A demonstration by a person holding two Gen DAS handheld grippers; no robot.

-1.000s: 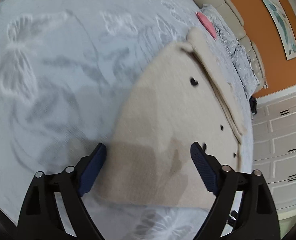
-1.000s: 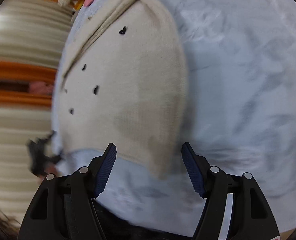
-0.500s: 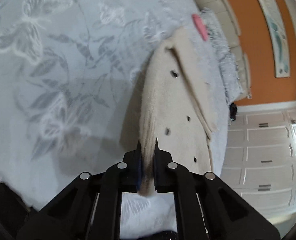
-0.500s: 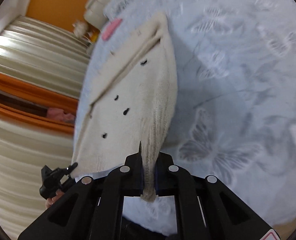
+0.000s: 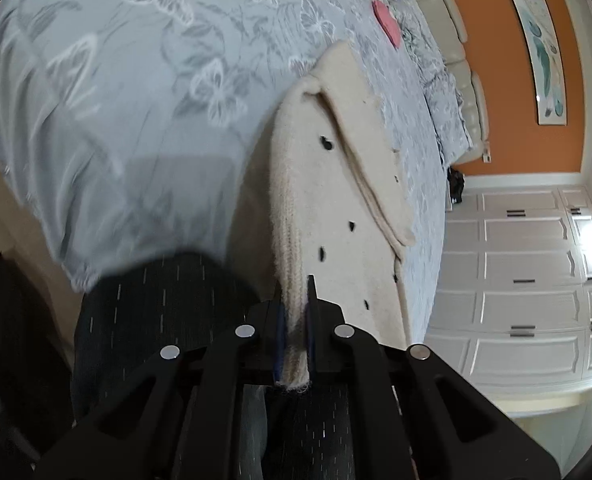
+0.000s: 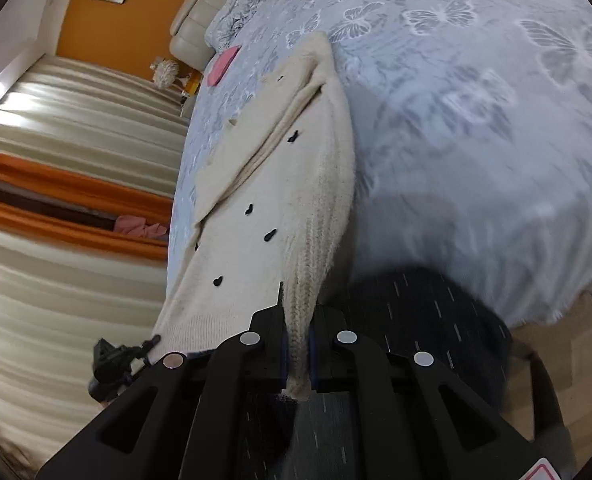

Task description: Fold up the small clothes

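Left wrist view showed the left gripper point(image 5: 294, 332) clamped on the cream sweater's point(image 5: 336, 208) ribbed hem, the right gripper point(image 6: 296, 350) likewise; the garment stretched straight ahead from both across the bedspread point(image 5: 136, 80), long axis pointing away.

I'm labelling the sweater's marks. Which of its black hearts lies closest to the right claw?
The lowest heart on the cream sweater, just above the ribbed hem the right claw pinches. The other hearts sit higher, toward the collar.
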